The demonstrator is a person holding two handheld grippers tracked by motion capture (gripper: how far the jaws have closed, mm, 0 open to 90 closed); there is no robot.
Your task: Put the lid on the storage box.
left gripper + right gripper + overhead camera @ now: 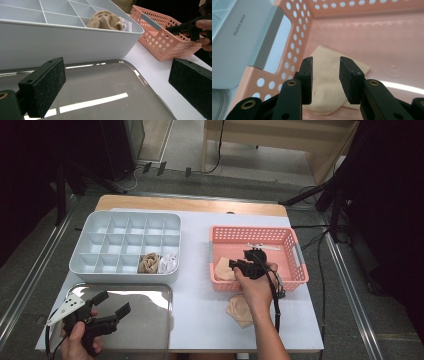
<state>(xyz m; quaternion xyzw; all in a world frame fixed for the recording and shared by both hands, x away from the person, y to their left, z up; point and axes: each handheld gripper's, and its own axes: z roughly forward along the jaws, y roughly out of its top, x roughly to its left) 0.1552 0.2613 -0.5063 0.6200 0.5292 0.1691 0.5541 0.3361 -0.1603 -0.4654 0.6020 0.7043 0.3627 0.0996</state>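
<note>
The right gripper (325,75) was inside the pink basket (295,247), jaws partly open and holding nothing, poised just above the beige sock (329,82) lying flat at the basket's left end. The left gripper (107,307) hung wide open and empty over the metal tray (150,292), left of the basket. In my judgement, a sound grasp called for lowering squarely until both pads straddled a fold, then closing fully before lifting clear of the basket wall.

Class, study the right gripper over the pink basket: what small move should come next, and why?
Probably lower the right gripper and close on the beige sock. Its jaws stand open with a gap, poised just above the sock lying flat in the pink basket, and nothing sits between them yet.
</note>
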